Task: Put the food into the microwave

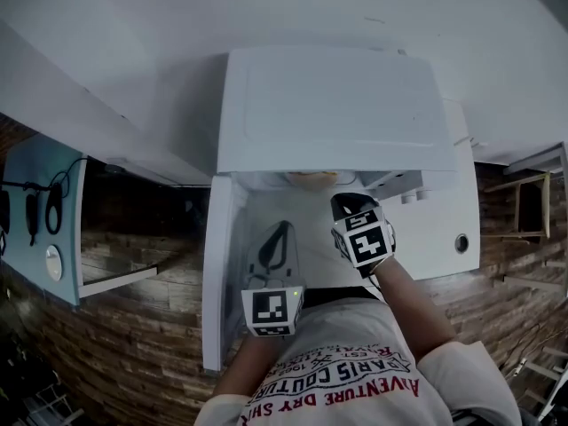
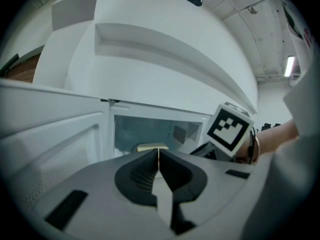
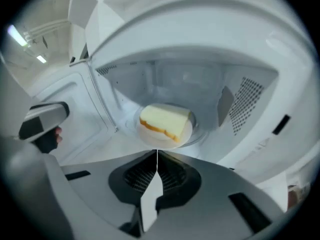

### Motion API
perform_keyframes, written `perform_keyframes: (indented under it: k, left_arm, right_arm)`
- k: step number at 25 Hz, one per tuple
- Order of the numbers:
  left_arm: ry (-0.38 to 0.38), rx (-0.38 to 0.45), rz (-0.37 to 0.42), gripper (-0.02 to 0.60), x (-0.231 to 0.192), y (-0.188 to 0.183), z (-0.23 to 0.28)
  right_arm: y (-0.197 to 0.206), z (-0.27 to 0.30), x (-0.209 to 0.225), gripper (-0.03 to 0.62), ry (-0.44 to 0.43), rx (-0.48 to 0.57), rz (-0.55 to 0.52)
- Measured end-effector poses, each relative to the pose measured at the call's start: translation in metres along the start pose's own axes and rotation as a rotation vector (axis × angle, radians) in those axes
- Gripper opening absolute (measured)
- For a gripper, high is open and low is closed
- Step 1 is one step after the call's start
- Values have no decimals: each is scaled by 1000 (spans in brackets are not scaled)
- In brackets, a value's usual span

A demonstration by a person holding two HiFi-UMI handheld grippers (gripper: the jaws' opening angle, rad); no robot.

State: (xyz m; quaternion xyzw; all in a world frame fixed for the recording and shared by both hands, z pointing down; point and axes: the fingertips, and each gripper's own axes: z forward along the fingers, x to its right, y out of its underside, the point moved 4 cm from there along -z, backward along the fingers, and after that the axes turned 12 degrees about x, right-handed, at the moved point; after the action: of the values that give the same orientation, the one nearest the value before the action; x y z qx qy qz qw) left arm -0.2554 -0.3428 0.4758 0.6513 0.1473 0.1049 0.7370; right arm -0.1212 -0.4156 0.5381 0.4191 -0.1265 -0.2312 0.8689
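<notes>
Right gripper [image 3: 157, 153] and left gripper [image 2: 158, 151] are both clenched empty; bread [image 3: 165, 120] sits on a plate [image 3: 152, 138] inside the open microwave [image 3: 175, 81].

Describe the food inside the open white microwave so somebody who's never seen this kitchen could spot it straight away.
Find the big white microwave, its door swung open. In the middle of its cavity sits a round white plate, and on it lies a thick pale yellow slice of bread. Its golden-brown crust is the only warm colour in there.
</notes>
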Motion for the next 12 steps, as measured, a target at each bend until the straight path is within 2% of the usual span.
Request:
perform_keyframes:
  k: [12]
  left_arm:
    - [96,122,80,9,39,-46,-12]
  right_arm:
    - [-43,-119,-24,12,-2,479,23]
